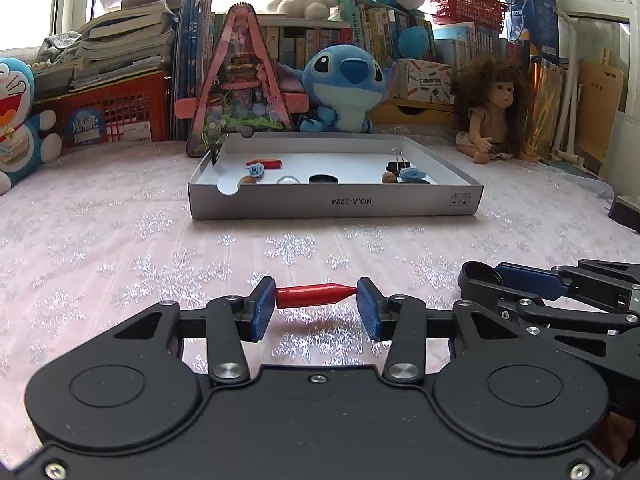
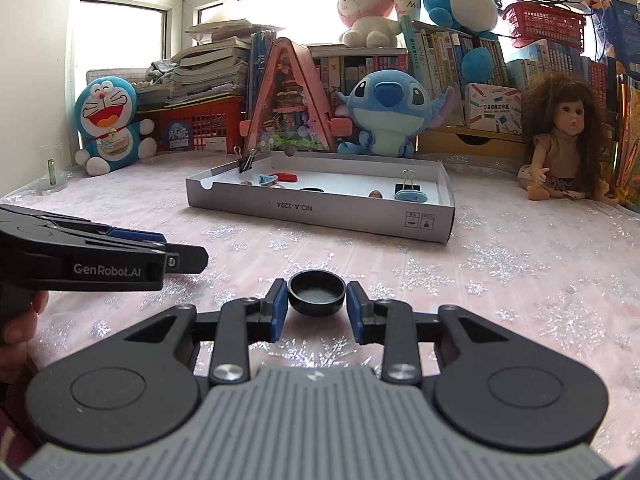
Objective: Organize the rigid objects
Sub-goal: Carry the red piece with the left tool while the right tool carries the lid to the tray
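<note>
My left gripper (image 1: 316,306) is shut on a red pen-like cap (image 1: 314,297), held end to end between its blue pads just above the cloth. My right gripper (image 2: 317,306) closes around a small black round cap (image 2: 317,292), its pads touching or nearly touching the cap's sides. A shallow grey cardboard tray (image 1: 332,202) (image 2: 320,210) lies ahead on the pink snowflake cloth. It holds another red piece (image 1: 265,164), a black cap (image 1: 323,179), a binder clip (image 1: 400,165), blue clips and nuts.
The right gripper shows at the lower right of the left wrist view (image 1: 560,292); the left one at the left of the right wrist view (image 2: 100,260). Plush toys, a doll (image 2: 564,140), a pink triangular box (image 1: 240,84) and books line the back.
</note>
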`<state>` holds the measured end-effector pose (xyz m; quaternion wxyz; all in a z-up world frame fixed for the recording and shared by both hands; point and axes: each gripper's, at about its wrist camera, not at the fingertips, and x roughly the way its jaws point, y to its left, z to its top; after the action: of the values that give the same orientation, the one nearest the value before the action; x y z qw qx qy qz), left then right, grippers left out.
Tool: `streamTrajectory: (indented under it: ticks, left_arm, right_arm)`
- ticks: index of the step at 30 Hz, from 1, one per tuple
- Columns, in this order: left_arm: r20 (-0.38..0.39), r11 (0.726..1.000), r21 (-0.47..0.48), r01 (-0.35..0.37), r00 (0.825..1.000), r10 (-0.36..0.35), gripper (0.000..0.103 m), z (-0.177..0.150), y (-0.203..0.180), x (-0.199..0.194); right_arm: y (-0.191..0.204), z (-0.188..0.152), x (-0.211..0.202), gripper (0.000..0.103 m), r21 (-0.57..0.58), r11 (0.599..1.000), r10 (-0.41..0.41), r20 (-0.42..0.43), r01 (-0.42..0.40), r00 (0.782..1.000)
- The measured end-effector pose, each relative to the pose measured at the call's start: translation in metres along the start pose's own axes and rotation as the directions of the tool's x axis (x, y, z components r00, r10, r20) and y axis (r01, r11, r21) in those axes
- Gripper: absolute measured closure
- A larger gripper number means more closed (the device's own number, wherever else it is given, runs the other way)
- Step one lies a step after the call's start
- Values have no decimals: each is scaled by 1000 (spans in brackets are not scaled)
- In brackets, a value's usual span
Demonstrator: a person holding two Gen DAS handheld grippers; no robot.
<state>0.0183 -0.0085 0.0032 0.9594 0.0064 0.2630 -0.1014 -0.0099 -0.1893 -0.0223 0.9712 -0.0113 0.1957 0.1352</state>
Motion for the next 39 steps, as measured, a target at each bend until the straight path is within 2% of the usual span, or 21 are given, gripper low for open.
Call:
streamTrajectory:
  ticks: [7, 13, 17, 27, 31, 39]
  left_arm:
    - [-20, 1000, -14, -19, 1000, 18, 61, 16, 7, 7]
    - [-23, 1000, -9, -1, 1000, 1, 61, 44, 15, 11]
    - [-21, 1000, -23, -2, 1000, 1, 61, 66, 21, 17]
    - [-61, 999, -46, -29, 998, 26, 61, 101, 24, 55]
    - [-65, 998, -32, -52, 997, 50, 61, 109, 21, 69]
    - [-88, 997, -55, -57, 995, 52, 61, 121, 22, 96]
  right_arm:
    - [-5, 15, 4, 66, -2, 1000, -20, -7, 20, 1000]
    - [-12, 39, 8, 66, -27, 999, -27, 11, 27, 1000]
    - [-20, 53, 19, 66, -3, 1000, -14, 0, 14, 1000]
    - [-33, 76, 54, 66, 47, 999, -7, -31, 8, 1000]
    - [-37, 83, 65, 66, 55, 998, -10, -36, 12, 999]
    - [-44, 92, 85, 66, 72, 997, -22, -54, 25, 998]
